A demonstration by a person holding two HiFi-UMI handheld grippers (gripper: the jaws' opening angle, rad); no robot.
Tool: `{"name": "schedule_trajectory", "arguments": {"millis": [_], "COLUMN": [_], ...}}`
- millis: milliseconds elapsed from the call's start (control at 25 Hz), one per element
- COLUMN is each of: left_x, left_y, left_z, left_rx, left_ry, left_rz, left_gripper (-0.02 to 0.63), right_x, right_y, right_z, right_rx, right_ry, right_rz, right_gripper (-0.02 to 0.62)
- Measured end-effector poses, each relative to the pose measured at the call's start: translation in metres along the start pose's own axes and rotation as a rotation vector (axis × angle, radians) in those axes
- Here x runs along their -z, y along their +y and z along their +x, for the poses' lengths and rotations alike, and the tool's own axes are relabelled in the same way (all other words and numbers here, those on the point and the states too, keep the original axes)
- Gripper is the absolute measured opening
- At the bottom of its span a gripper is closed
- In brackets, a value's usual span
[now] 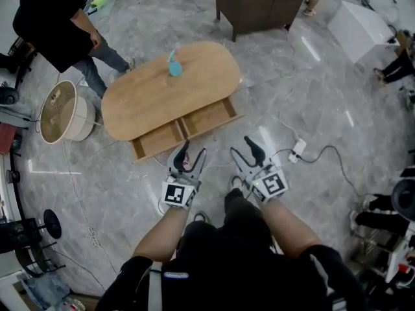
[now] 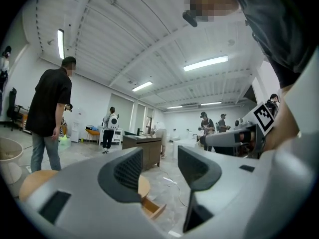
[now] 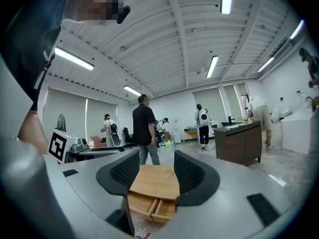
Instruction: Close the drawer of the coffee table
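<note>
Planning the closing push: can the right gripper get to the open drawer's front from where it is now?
Probably yes. The right gripper hangs open just short of the drawer, its fingers pointed at it, and nothing visible stands between them.

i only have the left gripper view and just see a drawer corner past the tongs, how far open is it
observer: In the head view the drawer is pulled well out from under the coffee table, with both compartments showing.
operator: anything in it
observer: Both compartments look empty from the head view.
operator: where are the right tongs
observer: The right tongs are open and empty, and they are short of the drawer front.
</note>
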State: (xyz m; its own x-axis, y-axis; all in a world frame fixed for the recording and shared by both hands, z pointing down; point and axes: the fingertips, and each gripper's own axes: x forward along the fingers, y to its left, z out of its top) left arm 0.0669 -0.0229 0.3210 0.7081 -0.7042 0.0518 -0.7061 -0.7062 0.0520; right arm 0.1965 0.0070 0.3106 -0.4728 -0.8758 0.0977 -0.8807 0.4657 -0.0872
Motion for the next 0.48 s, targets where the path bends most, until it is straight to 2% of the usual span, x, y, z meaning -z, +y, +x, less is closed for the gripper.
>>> {"name": "schedule_trajectory", "arguments": {"millis": [200,320,480], "left_x": [0.020,0.036,0.057], "left_y": [-0.001,-0.006,-0.006], "left_z": [0.035,0.049,0.069], "left_rx": [-0.070,-0.093,-0.113], "left_ry": [-0.005,0.009,0.017], "left_rz": [-0.023,-0.025,-0.029], "left_gripper": [0.216,0.216,0.216], "right_x": [0.020,0.029,0.058], "right_y": [-0.028,-0.042,-0.062], "right_z": [0.021,0.029,0.038], "right_rx": [-0.060,-0.093,-0.113], "right_ry": [0.042,0.037,0.078], "right_rz": [0.015,0.026,0.024], "right_gripper": [0.210,0.210,0.210]}}
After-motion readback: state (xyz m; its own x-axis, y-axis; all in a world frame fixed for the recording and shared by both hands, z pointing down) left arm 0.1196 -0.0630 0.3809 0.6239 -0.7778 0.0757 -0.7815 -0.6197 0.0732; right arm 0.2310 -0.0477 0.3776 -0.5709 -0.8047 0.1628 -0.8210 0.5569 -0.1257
